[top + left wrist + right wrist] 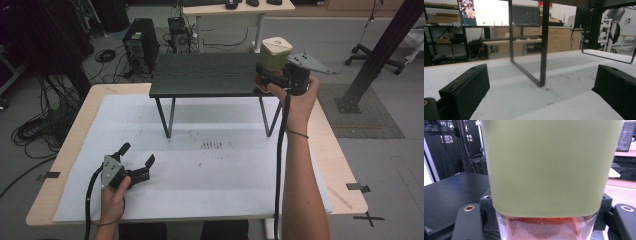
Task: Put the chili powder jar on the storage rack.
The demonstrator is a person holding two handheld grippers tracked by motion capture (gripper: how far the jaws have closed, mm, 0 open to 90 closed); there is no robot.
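A green container (274, 57) with a beige lid and a clear base holding something reddish sits in my right gripper (267, 77), which is shut on its lower part at the right end of a low black shelf (205, 75). In the right gripper view the container (549, 165) looms close between the jaws of my right gripper (546, 220), over the black shelf top (451, 190). Whether it rests on the shelf I cannot tell. My left gripper (138, 154) lies open on the white sheet at the front left. In its own view the left gripper (541, 100) faces a shelf leg (544, 50) with nothing between its jaws.
A white sheet (225, 170) with dark specks covers the wooden table (345, 170). The shelf stands on thin black legs (165, 117) at the back middle. Beyond the table are a computer tower (141, 45), floor cables, a far desk (235, 10) and a black post (380, 50) at the right.
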